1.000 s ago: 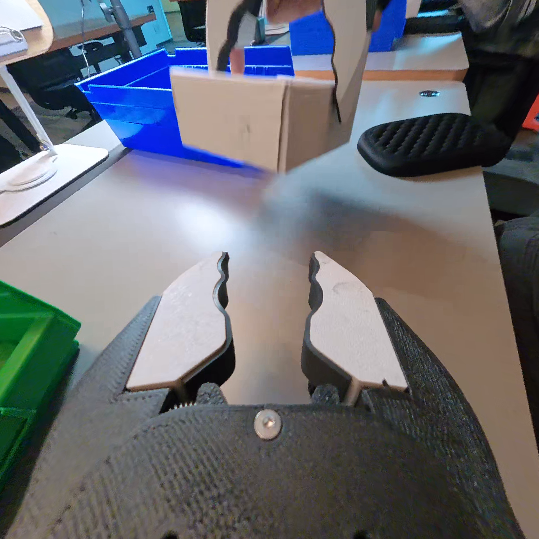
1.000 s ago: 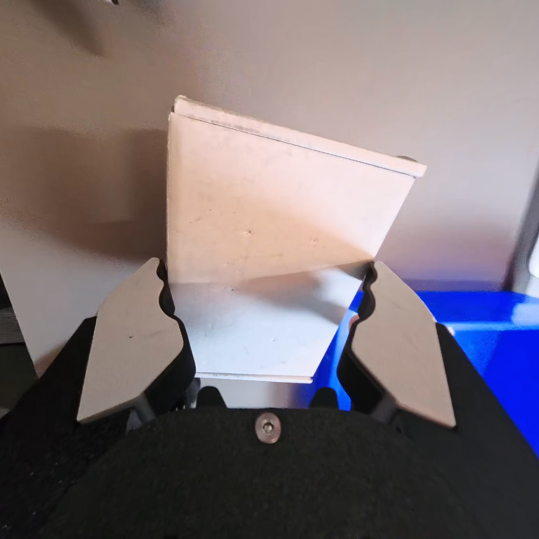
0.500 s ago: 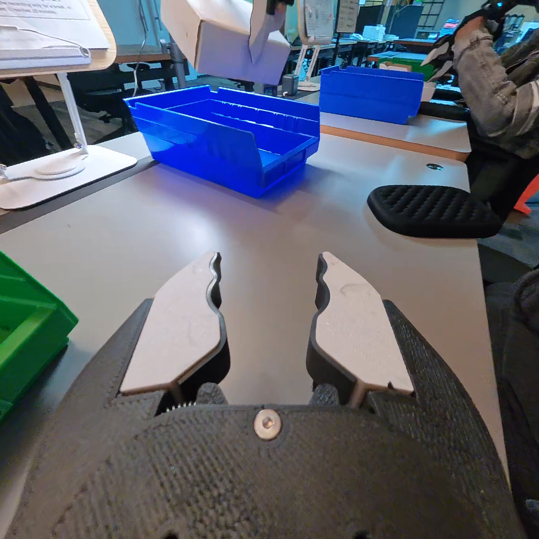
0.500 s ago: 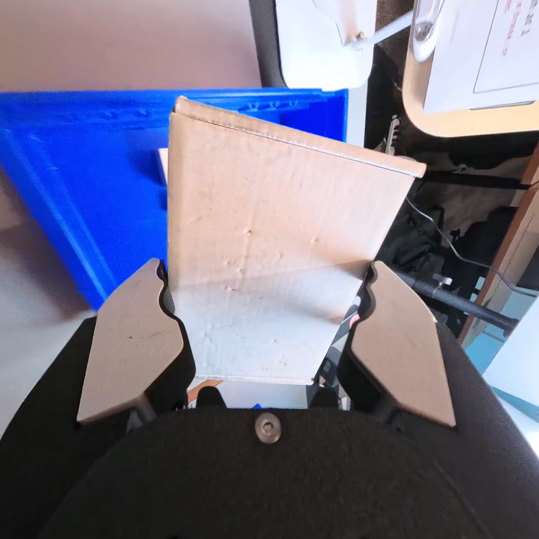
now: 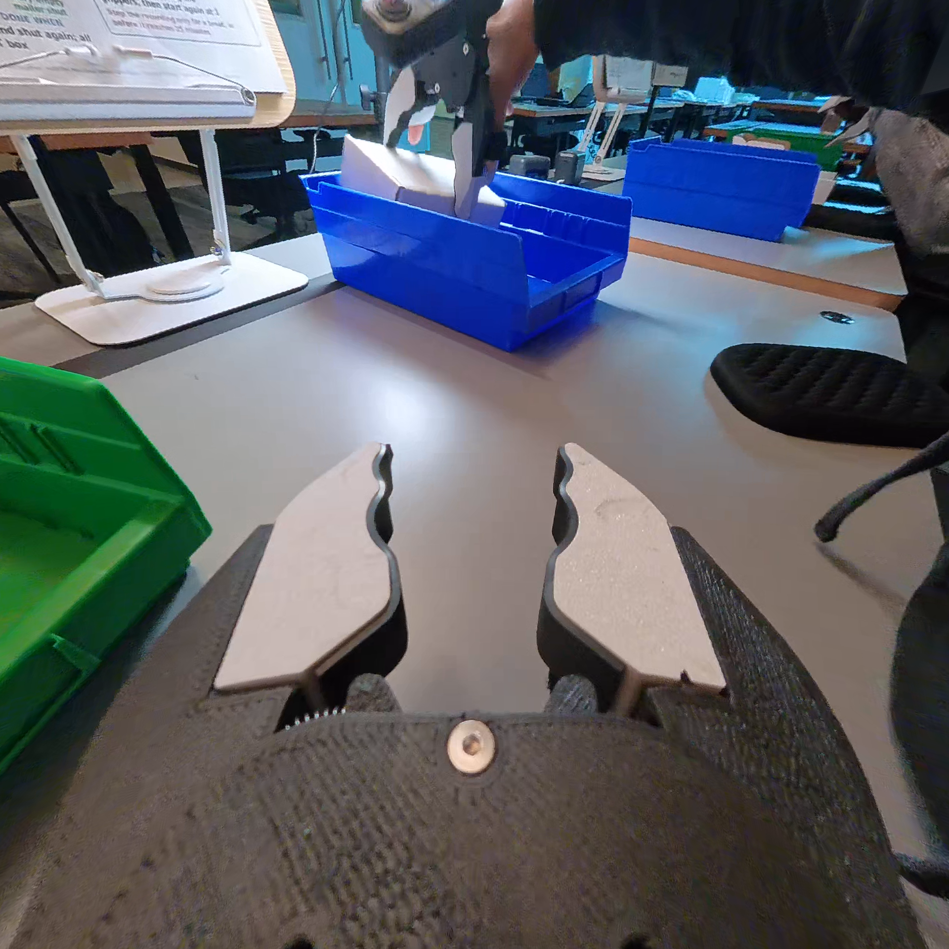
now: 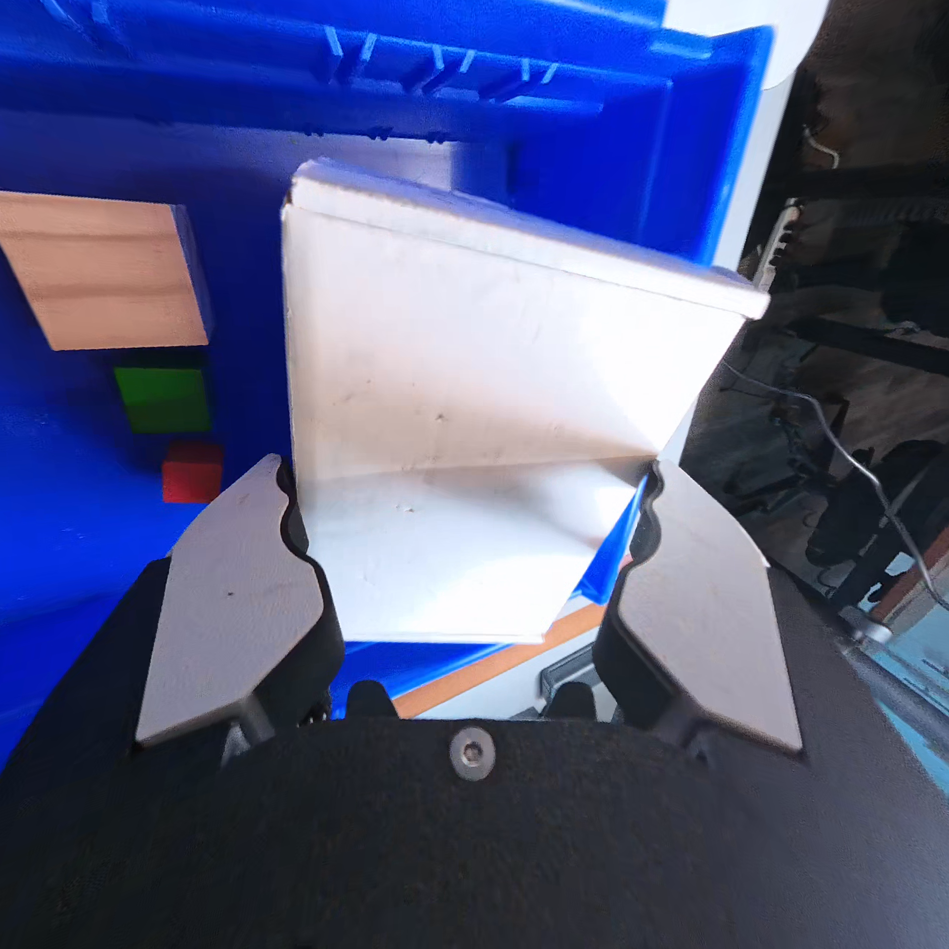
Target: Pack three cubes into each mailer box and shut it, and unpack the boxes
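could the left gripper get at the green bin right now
Probably yes. The left gripper is open and holds nothing, and the green bin sits close on its left with only bare table between them. The right gripper is busy far off at the blue bin.

Green bin (image 5: 77,513), document stand (image 5: 169,292), armrest (image 5: 832,395).
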`<state>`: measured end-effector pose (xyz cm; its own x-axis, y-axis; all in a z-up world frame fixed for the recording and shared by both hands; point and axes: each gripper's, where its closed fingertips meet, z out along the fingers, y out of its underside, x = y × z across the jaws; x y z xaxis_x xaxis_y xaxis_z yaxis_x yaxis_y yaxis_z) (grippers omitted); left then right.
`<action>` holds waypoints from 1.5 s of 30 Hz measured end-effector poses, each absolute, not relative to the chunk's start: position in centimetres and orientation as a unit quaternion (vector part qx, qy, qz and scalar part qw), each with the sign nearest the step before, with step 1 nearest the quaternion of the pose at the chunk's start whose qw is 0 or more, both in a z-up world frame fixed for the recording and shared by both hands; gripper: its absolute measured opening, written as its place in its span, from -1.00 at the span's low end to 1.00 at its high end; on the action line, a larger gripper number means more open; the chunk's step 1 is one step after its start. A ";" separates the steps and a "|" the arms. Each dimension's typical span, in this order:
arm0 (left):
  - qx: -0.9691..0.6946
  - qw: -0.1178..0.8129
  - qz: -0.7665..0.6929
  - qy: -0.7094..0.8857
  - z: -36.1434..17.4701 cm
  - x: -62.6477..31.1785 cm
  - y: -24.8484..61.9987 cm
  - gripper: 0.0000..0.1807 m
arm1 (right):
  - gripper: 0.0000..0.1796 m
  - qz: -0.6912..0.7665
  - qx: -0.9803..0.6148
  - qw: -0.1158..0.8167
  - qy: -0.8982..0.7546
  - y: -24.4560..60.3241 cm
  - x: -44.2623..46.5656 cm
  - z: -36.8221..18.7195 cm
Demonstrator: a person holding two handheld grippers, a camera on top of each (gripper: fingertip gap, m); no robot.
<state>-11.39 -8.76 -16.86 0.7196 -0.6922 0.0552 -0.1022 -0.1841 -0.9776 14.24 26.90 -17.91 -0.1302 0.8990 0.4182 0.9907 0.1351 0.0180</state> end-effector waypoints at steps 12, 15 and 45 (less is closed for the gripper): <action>-0.726 0.573 -0.246 0.292 -17.6 -11.0 -8.7 -0.34 | 0.19 -0.144 -0.622 0.139 -0.757 27.0 13.2 -21.4; -0.724 0.574 -0.247 0.292 -17.5 -11.0 -8.7 -0.34 | 0.14 -0.147 -0.629 0.144 -0.750 27.0 13.5 -20.7; -0.730 0.647 -0.085 0.202 -9.9 -21.8 -5.1 -0.52 | -0.94 0.298 -0.656 0.585 -0.371 0.3 6.0 -15.2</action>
